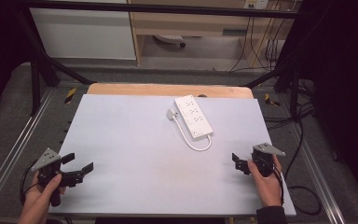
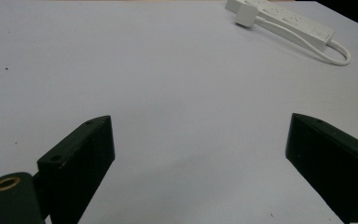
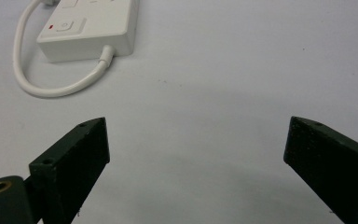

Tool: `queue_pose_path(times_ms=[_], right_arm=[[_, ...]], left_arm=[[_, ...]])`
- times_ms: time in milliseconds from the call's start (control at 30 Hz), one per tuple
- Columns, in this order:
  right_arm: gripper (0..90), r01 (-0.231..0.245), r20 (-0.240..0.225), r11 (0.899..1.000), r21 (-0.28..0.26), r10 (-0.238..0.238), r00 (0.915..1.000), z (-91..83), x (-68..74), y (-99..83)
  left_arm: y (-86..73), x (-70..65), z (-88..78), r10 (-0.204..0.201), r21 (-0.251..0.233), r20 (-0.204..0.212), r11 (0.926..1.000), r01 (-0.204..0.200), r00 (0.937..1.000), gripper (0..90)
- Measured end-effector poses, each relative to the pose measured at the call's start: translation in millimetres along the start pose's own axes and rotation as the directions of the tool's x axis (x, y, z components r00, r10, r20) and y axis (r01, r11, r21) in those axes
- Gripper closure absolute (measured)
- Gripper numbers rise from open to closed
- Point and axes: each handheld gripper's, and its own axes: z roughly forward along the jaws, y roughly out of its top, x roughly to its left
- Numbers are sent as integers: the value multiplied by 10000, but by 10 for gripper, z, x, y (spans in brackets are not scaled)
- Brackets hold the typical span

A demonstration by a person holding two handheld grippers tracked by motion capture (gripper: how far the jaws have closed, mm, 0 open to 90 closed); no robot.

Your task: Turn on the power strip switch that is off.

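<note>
- My right gripper view cuts the power strip [image 3: 91,32] off at the top edge (sockets out of frame).
- Its plug [image 1: 171,113] is too small to read from above.

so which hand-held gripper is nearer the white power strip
Right. The right hand-held gripper sits just below and right of the power strip, jaws open. The left hand-held gripper waits open at the table's near-left corner, clearly farther off.
</note>
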Motion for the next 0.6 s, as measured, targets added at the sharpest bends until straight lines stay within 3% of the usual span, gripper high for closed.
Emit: queue_pose_path(times_ms=[600], right_arm=[[45, -58, -65, 10000, -46, 58, 10000, 0, 12, -1]], left_arm=[[7, -19, -1, 125, -30, 194, 9999, -124, 9997, 80]])
